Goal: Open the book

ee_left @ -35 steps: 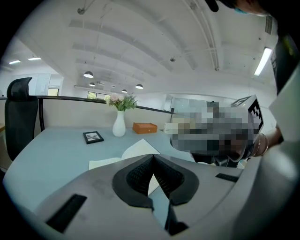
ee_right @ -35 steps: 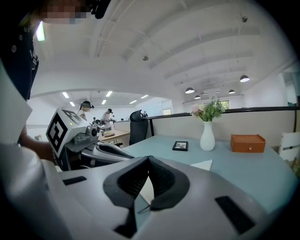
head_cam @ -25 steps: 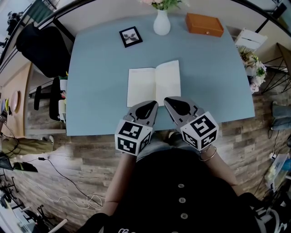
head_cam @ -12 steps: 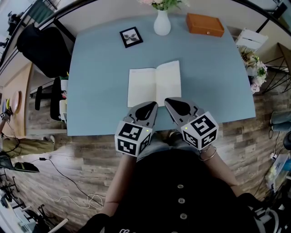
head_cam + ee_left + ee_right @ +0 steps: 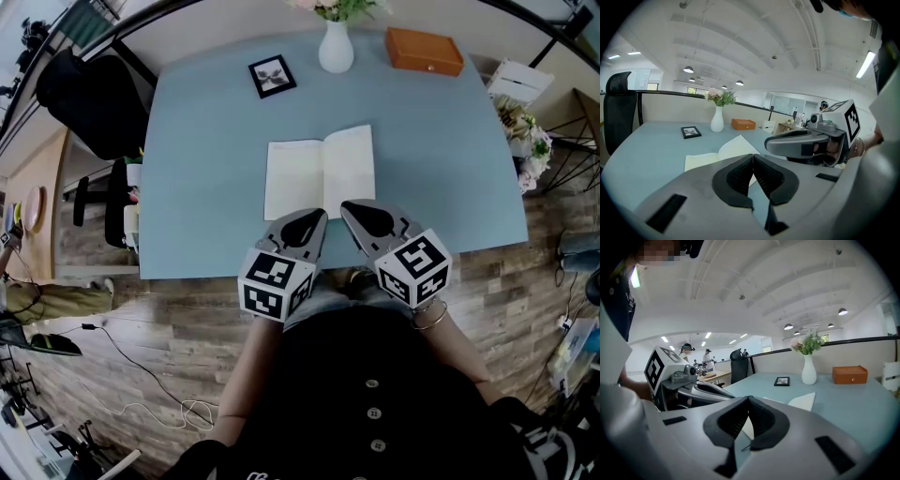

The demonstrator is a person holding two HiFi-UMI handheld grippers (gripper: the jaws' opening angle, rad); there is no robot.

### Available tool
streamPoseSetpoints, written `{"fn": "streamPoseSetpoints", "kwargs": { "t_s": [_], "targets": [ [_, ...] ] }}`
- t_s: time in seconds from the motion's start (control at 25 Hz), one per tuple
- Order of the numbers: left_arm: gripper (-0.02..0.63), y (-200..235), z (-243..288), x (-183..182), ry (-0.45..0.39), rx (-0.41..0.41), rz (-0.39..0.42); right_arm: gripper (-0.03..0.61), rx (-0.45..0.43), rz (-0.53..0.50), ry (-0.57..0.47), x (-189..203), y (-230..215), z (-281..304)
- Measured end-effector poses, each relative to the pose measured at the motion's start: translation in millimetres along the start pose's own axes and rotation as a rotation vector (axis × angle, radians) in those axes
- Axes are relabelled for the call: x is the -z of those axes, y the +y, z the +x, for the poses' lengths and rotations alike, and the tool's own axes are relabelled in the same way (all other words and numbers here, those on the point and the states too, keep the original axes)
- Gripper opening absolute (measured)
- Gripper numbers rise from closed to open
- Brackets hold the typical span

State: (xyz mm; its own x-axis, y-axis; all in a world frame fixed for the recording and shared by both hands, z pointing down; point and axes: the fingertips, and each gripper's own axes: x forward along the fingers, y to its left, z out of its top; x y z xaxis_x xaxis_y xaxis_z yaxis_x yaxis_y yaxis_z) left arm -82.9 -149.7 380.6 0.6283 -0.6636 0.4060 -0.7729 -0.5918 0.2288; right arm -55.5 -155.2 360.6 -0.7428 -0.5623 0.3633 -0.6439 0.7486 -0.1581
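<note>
The book (image 5: 320,172) lies open on the blue table (image 5: 206,159), its pale pages facing up; it also shows in the left gripper view (image 5: 717,157) and, partly, in the right gripper view (image 5: 802,401). My left gripper (image 5: 316,218) hovers at the table's near edge, just short of the book's near-left side, jaws shut and empty (image 5: 753,157). My right gripper (image 5: 345,209) sits beside it, by the book's near-right side, jaws likewise shut with nothing between them (image 5: 749,400). Neither gripper touches the book.
A white vase with flowers (image 5: 334,45), a small black picture frame (image 5: 270,76) and an orange wooden box (image 5: 424,51) stand along the table's far edge. A black office chair (image 5: 80,98) is at the left; wooden floor surrounds the table.
</note>
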Motion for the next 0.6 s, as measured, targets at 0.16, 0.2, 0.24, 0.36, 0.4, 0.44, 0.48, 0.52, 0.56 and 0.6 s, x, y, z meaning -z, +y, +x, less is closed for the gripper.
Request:
{"fn": "streamPoseSetpoints", "kwargs": {
  "t_s": [0.16, 0.2, 0.24, 0.36, 0.4, 0.44, 0.48, 0.52, 0.56, 0.6],
  "targets": [
    [0.011, -1.1, -0.4, -0.6, -0.007, 0.003, -0.002, 0.002, -0.001, -0.005, 0.001, -0.4, 0.5, -0.9],
    [0.011, -1.3, -0.4, -0.2, -0.007, 0.004, -0.003, 0.002, -0.001, -0.005, 0.003, 0.2, 0.7, -0.9],
    [0.011, -1.2, -0.4, 0.1, -0.007, 0.003, -0.004, 0.002, -0.003, -0.007, 0.005, 0.7, 1.1, -0.6],
    [0.012, -0.4, -0.2, -0.3, -0.009, 0.001, -0.004, 0.002, -0.011, -0.011, 0.01, 1.4, 2.2, 0.5],
    [0.011, -0.3, -0.2, -0.4, -0.009, 0.001, -0.005, 0.002, -0.013, -0.011, 0.01, 1.5, 2.5, 0.5],
    [0.012, -0.2, -0.4, -0.3, -0.01, 0.0, -0.006, 0.002, -0.013, -0.011, 0.01, 1.6, 2.8, 0.6],
    [0.011, -0.2, -0.7, 0.0, -0.01, 0.0, -0.007, 0.002, -0.014, -0.011, 0.01, 1.8, 3.1, 0.6],
    [0.011, -0.2, -0.9, 0.3, -0.01, 0.0, -0.008, 0.002, -0.013, -0.011, 0.01, 2.0, 3.3, 0.7],
    [0.012, -0.2, -1.0, 0.5, -0.011, 0.001, -0.01, 0.002, -0.013, -0.011, 0.01, 2.2, 3.2, 0.7],
    [0.011, -0.3, -1.0, 0.8, -0.011, 0.002, -0.01, 0.002, -0.013, -0.011, 0.011, 2.3, 3.2, 0.8]
  ]
}}
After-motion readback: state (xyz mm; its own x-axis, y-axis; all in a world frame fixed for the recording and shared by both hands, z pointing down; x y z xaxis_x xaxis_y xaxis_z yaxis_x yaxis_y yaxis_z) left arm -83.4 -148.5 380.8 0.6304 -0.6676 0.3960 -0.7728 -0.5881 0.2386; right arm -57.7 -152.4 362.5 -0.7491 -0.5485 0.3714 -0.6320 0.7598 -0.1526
